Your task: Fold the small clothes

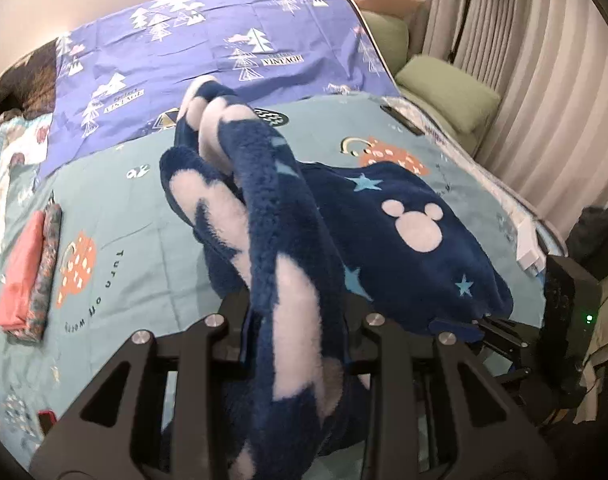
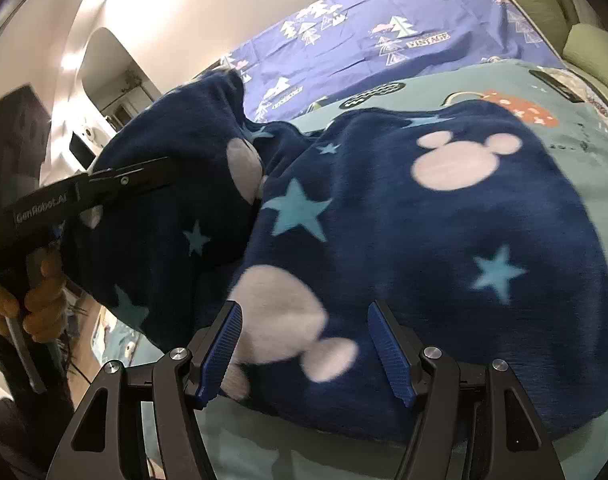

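At the left edge of the bed (image 1: 152, 240) lie two folded cloths side by side and touching: one coral cloth (image 1: 20, 276) and one patterned cloth (image 1: 46, 268) just right of it. Right of them, the left claw (image 1: 294, 320) is clamped on a raised fold of the single dark blue fleece garment (image 1: 404, 248), whose thick bunched part runs up from between its fingers and hangs above the teal sheet; in the right wrist view that same claw (image 2: 160, 176) shows at the left, gripping the lifted part of the garment (image 2: 424, 232), with the person's hand (image 2: 40, 300) wrapped round its handle. The rest of the garment lies spread over the middle of the bed toward its right edge, printed with white mouse heads and light blue stars. The right claw (image 2: 308, 344) stands open at the garment's near edge, its two blue-padded fingers (image 2: 224, 344) apart with the fleece lying between and just beyond them; whether the pads touch the fabric cannot be told. Across the far end of the bed lies one purple sheet (image 1: 208, 52) printed with trees. Past the bed's right edge stand two green cushions (image 1: 448, 92), and behind them hangs a pale curtain (image 1: 544, 60).
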Demonstrator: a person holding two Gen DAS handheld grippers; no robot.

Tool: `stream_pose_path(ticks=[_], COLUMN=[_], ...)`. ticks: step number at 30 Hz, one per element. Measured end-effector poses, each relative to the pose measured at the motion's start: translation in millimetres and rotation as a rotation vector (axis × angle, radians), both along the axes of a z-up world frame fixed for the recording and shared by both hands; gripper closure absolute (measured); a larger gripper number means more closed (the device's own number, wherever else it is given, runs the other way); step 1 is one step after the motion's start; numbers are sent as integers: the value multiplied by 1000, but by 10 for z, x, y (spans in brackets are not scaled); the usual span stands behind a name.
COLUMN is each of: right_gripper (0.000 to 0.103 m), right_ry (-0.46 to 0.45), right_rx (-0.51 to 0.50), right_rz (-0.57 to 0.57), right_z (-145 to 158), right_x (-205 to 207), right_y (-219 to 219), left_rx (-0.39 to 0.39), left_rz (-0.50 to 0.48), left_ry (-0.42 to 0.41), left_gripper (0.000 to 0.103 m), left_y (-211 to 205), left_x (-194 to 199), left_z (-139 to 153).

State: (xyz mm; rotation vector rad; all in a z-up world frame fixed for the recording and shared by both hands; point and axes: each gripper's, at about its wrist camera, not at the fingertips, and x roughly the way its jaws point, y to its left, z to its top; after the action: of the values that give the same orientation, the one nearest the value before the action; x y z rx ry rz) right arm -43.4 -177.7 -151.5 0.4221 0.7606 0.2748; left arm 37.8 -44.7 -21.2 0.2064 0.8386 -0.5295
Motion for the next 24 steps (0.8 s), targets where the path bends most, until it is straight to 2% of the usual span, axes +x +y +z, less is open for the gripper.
stream_pose_path(ticks=[2, 7, 14, 16, 19, 24], right_gripper=[36, 36, 36, 35, 28, 26], right_ry=[-6, -17, -30, -28, -3, 110], right_rx=[14, 43, 39, 89, 184, 270], right_rz=[-8, -35, -76, -44, 55, 167], right_z=[-12, -19, 230, 331, 450, 515], right_x=[-49, -162, -146, -40, 248, 752], right_y=[-64, -335, -756, -926, -1086, -1098], left_rx=[44, 89, 138, 161, 181, 198], left_rz=[-10, -26, -41, -29, -13, -3], left_ry=[-12, -26, -43, -54, -62, -64], left_gripper=[70, 70, 70, 70, 70, 69], left_y=[-159, -534, -1001, -1118, -1209, -1236], left_x=[-28, -122, -249, -262, -268, -268], left_z=[20, 54, -118, -201, -252, -256])
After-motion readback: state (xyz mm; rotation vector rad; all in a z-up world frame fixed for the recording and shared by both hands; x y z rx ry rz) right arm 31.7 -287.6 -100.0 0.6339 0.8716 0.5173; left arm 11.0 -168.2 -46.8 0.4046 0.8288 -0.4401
